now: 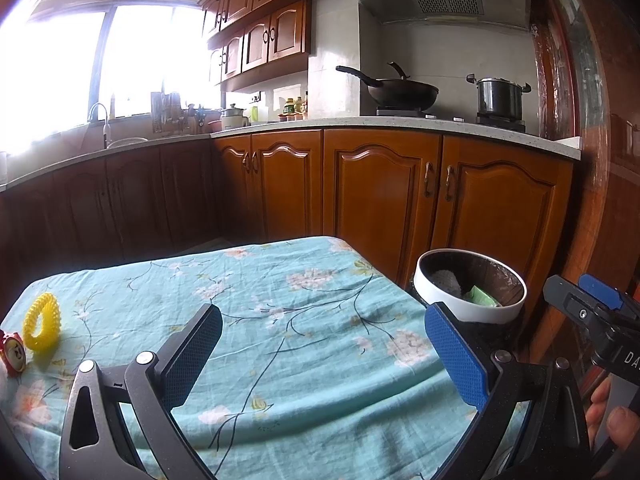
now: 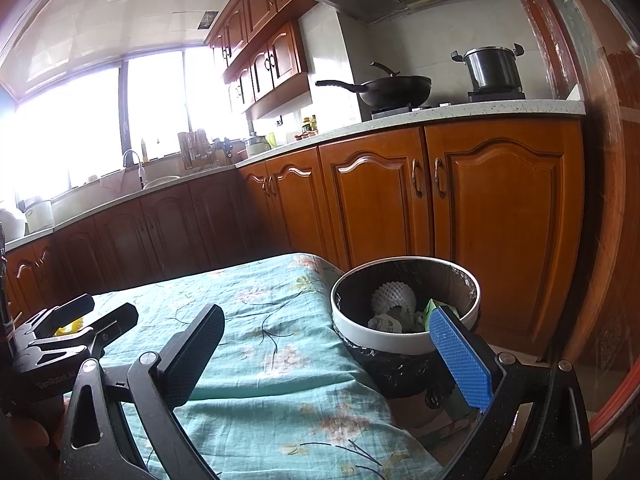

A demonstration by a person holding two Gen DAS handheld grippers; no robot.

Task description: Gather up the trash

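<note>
Red clock [image 1: 12, 354] cut off by left edge.

Both views are fisheye, looking forward along their own fingers, low and close over the floral tablecloth [image 1: 304, 320], facing the wooden base cabinets [image 1: 380, 188] and the stove counter. The left wrist view sits further left and level, catching the right gripper [image 1: 588, 304] at its right edge. The right wrist view tilts, nearer the white-rimmed bin [image 2: 384, 338]. Both share cloth, bin, wok [image 2: 394, 88] and window.

The left gripper [image 1: 324, 354] is hovering wide open over the floral tablecloth [image 1: 280, 320], with the trash bin [image 1: 460, 304] sitting far right.
</note>
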